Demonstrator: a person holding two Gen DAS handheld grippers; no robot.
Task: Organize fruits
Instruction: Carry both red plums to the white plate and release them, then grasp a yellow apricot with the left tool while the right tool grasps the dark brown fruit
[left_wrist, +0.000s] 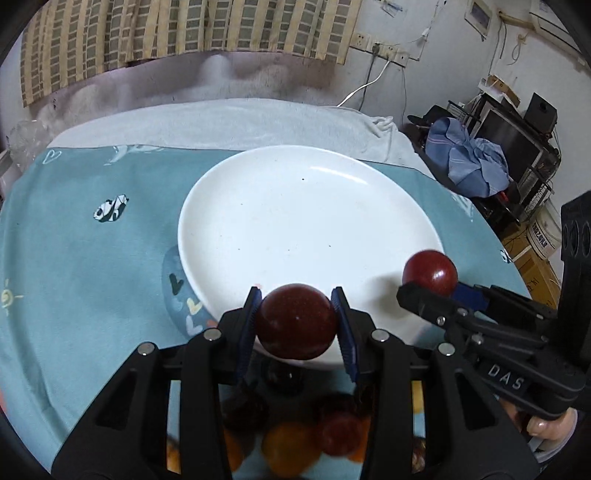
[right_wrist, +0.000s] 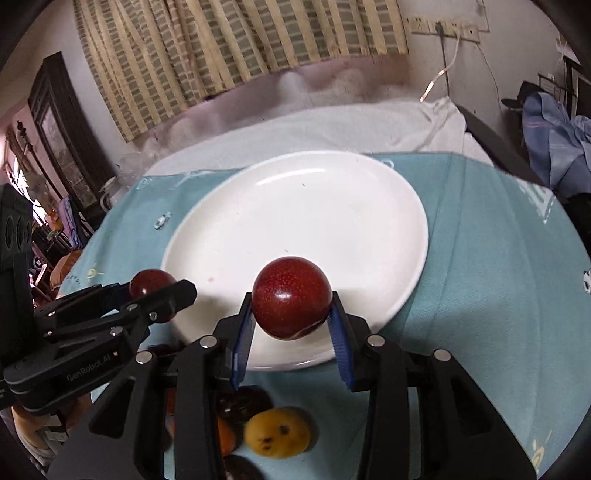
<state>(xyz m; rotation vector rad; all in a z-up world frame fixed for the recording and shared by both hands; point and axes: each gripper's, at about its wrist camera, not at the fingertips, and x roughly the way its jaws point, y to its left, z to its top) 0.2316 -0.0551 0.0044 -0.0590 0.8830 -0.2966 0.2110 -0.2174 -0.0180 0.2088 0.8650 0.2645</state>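
Jaws of both grippers, left gripper (left_wrist: 297, 325) and right gripper (right_wrist: 291, 317), each clamp a red plum (left_wrist: 296, 321) over the plate (left_wrist: 280, 221) near edge; lower gently mid-plate, apart, before letting go.

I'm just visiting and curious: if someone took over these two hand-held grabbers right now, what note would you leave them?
Left gripper: shut on a dark red fruit, held at the near rim of the white plate.
Right gripper: shut on a second dark red fruit, also at the plate's near edge.
The plate, on the blue cloth, has no fruit on it yet.
More fruit waits near the grippers: a yellow one and some dark and orange ones, blurred.
Done: two fruits picked up. Left: set both on the plate, then fetch the others.
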